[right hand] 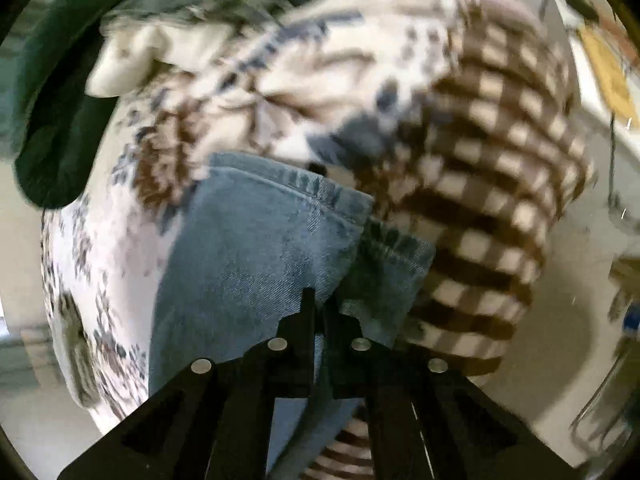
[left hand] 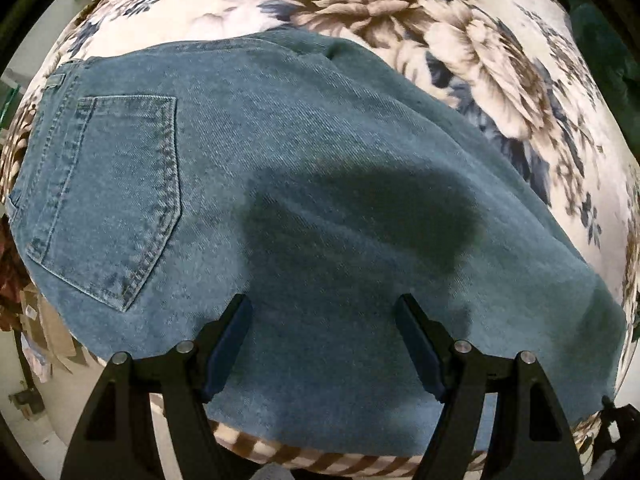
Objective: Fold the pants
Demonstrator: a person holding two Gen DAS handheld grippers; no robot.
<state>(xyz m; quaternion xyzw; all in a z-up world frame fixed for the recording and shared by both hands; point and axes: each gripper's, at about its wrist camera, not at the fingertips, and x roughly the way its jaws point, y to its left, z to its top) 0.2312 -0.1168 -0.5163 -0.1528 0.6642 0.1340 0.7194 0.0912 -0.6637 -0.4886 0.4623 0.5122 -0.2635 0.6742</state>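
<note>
Blue denim pants (left hand: 280, 184) lie on a floral blanket (left hand: 500, 60), back pocket (left hand: 108, 196) at the left, folded lengthwise. My left gripper (left hand: 324, 312) is open above the pants near their front edge, its jaws wide apart and holding nothing. In the blurred right wrist view my right gripper (right hand: 320, 300) is shut on the pants' leg ends (right hand: 256, 248), with the hems (right hand: 320, 192) hanging just beyond the fingertips over the blanket (right hand: 240, 80).
A brown-and-cream checked blanket edge (right hand: 492, 184) borders the bed on the right. A dark green cloth (right hand: 60, 100) lies at the far left. Pale floor (right hand: 560, 340) and clutter (left hand: 36, 320) surround the bed.
</note>
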